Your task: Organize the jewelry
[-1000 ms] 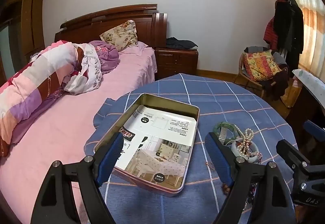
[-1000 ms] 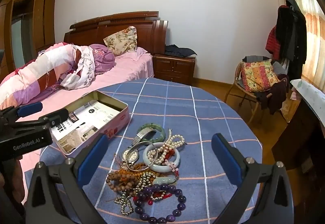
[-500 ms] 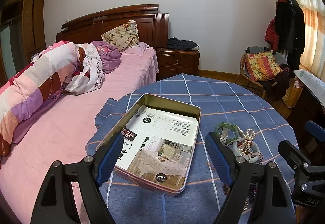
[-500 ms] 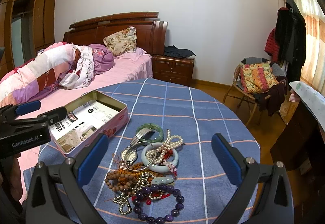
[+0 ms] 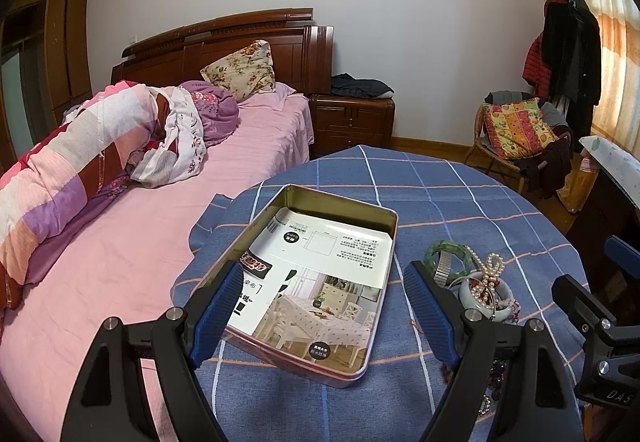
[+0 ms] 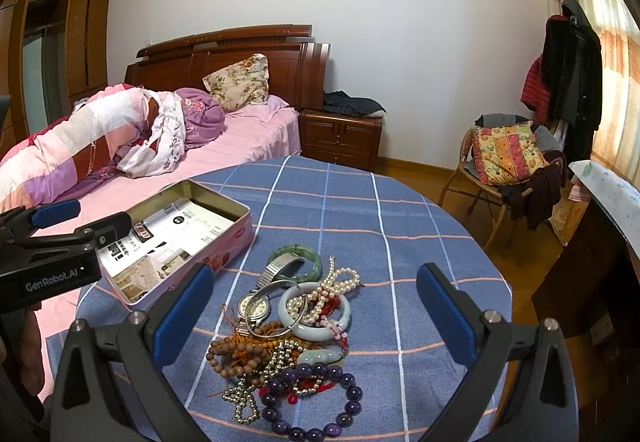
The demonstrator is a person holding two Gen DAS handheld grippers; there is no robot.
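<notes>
tangling is being judged the main risk here — the jewelry pile (image 6: 288, 338) is lying heaped on the bench (image 6: 420, 242), with the pearl strand (image 6: 336, 284) draped across the pale jade bangle (image 6: 316, 316), the wooden beads (image 6: 236, 354) knotted in among red cord, and the purple bead bracelet (image 6: 316, 402) lying nearest the camera. if one piece is being lifted, its neighbours are likely being dragged along, and something could be dropped short of the open tin (image 5: 320, 274) or pulled off the bench edge. the smooth green bangle (image 6: 308, 256) and the watch (image 6: 256, 306) are being judged prone to slipping from hard pads.

the right tongs (image 6: 316, 318) are being held low over the pile with the jaws wide apart, nothing gripped, the heap sitting between and just beyond the blue pads. the left tongs (image 5: 324, 310) are being held level over the near end of the tin — jaws likewise spread, nothing held. the tin is holding only a printed sheet (image 5: 320, 282); no jewelry is lying in it yet.
</notes>
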